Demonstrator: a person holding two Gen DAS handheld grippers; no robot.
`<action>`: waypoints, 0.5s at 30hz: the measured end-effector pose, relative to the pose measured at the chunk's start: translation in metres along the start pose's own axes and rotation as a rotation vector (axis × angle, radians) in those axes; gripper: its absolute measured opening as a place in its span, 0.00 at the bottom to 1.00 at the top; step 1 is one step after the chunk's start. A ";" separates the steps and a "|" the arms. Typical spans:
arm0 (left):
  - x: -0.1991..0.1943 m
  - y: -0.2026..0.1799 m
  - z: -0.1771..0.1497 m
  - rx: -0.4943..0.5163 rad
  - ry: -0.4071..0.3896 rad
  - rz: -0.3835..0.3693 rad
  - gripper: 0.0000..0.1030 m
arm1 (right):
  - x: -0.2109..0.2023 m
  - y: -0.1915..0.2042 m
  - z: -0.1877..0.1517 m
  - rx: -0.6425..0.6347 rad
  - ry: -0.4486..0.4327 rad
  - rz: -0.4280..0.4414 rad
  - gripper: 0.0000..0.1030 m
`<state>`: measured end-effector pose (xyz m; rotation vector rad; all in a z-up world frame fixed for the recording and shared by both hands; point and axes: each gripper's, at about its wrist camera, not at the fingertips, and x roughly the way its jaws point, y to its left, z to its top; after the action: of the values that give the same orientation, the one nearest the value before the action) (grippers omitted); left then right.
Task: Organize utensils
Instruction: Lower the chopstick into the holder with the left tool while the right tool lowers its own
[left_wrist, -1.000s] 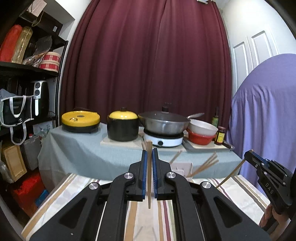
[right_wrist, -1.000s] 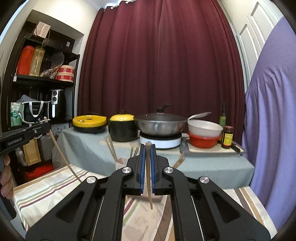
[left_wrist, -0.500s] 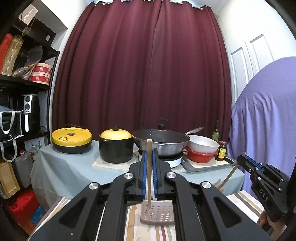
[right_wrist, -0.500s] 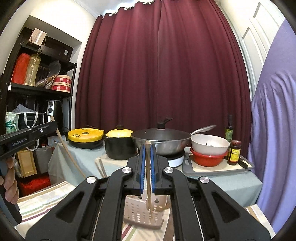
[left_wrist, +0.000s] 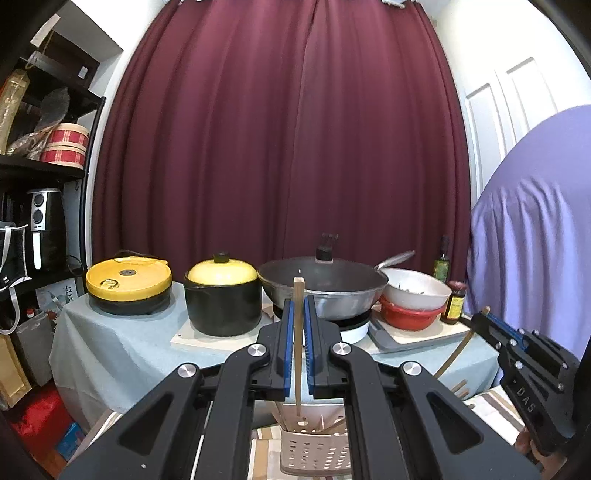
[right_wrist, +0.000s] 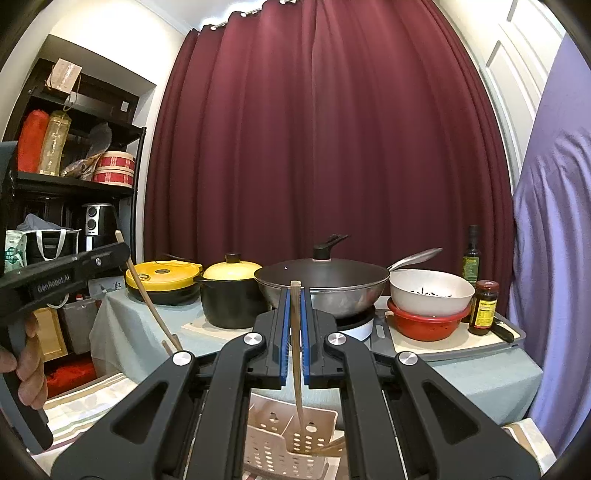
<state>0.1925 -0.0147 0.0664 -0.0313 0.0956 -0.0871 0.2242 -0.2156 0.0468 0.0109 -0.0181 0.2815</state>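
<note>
In the left wrist view my left gripper (left_wrist: 298, 306) is shut on a wooden chopstick (left_wrist: 297, 354) held upright, its lower end over the beige perforated utensil holder (left_wrist: 314, 450). In the right wrist view my right gripper (right_wrist: 294, 295) is shut on another chopstick (right_wrist: 297, 369), whose tip hangs at the holder (right_wrist: 273, 443); whether it is inside I cannot tell. Several chopsticks lean in the holder. Each gripper shows in the other's view: the right gripper (left_wrist: 482, 317) and the left gripper (right_wrist: 122, 251), with a hand on each handle.
Behind the holder stands a cloth-covered table (left_wrist: 122, 354) with a yellow-lidded cooker (left_wrist: 129, 284), a black pot (left_wrist: 221, 302), a wok (left_wrist: 325, 288) on a burner, stacked bowls (right_wrist: 428, 306) and bottles. A shelf (right_wrist: 74, 184) is at the left, a purple cover (left_wrist: 535, 240) at the right.
Both grippers have moved forward and slightly up with their chopsticks. The holder now sits right under the fingers, and the striped cloth has mostly dropped out of view.
</note>
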 end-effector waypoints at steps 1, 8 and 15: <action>0.003 0.000 -0.002 -0.001 0.007 0.000 0.06 | 0.004 -0.001 -0.002 0.001 0.004 0.000 0.06; 0.026 0.000 -0.019 0.000 0.060 0.002 0.06 | 0.026 -0.005 -0.018 0.013 0.042 -0.002 0.06; 0.042 -0.003 -0.038 0.006 0.092 -0.002 0.06 | 0.043 -0.008 -0.038 0.021 0.091 -0.011 0.06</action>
<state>0.2304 -0.0223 0.0243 -0.0209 0.1875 -0.0906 0.2686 -0.2113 0.0096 0.0194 0.0758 0.2708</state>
